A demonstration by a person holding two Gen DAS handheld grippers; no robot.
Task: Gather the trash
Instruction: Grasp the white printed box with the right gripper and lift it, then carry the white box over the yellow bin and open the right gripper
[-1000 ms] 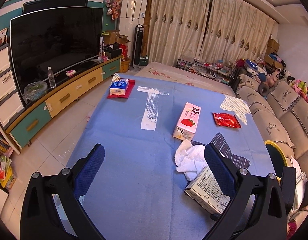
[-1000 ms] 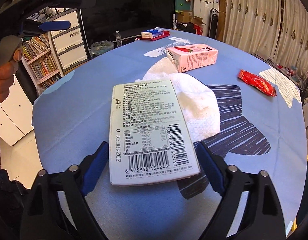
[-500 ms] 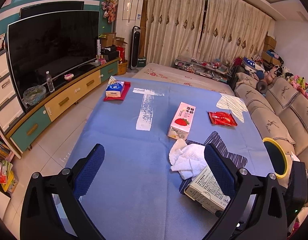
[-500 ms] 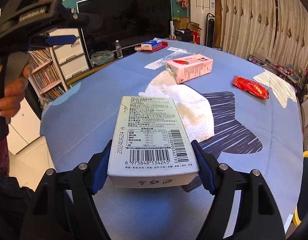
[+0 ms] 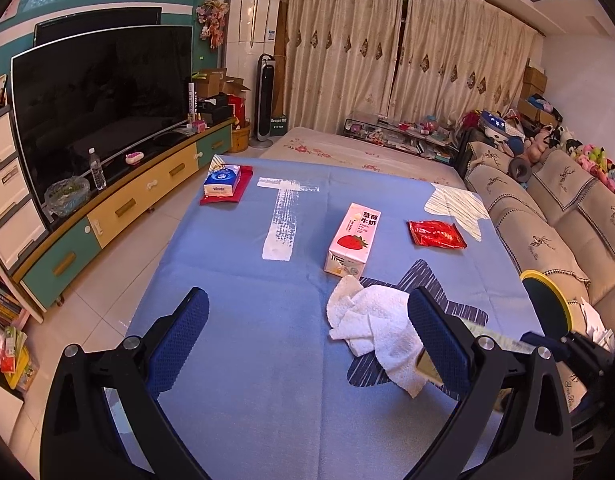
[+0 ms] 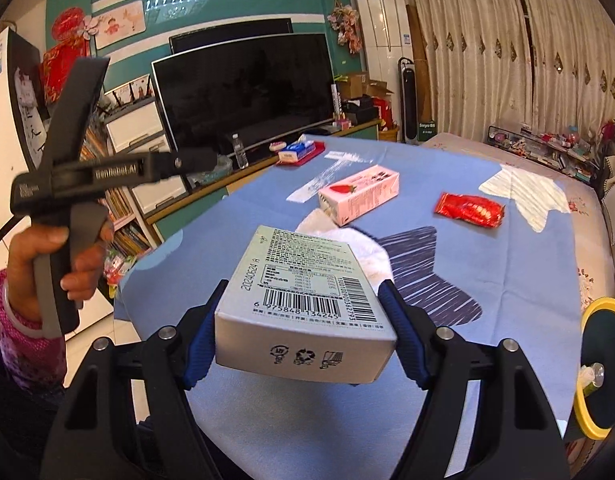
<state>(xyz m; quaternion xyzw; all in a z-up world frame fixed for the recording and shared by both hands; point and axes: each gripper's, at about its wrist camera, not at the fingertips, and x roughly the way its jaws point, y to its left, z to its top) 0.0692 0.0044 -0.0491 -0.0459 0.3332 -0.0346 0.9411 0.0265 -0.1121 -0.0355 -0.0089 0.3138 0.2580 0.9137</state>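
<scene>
1. Left gripper (image 5: pixel 307 316): jaws apart, nothing between the pads, held over the near edge of the blue tablecloth (image 5: pixel 235 360). Risk: idle; a low swing toward the centre could drag the white towel (image 5: pixel 371 328), which lies just ahead of its right pad.

2. Right gripper (image 6: pixel 305 320): blue pads clamped on both long sides of the grey-white carton (image 6: pixel 303 292), barcode face up, carton clear of the cloth above the near edge. Risk: the grip sits at the near end only, so the far end overhangs. A quick tilt may pivot or slide the carton out, probably onto the towel below.

3. Pink strawberry-milk carton (image 6: pixel 359 194) lies on its side near the cloth centre, touching or just beside the towel's far edge. Risk: a dropped carton could knock it.

4. Red snack wrapper (image 6: pixel 469 209), flat, toward the right edge of the cloth. Judged thin and slippery, so the pads may skate over it.

5. Yellow-rimmed bin (image 6: pixel 601 364) stands off the right edge, opening only partly in view. Risk: releasing early lands the carton on the rim or the floor.
</scene>
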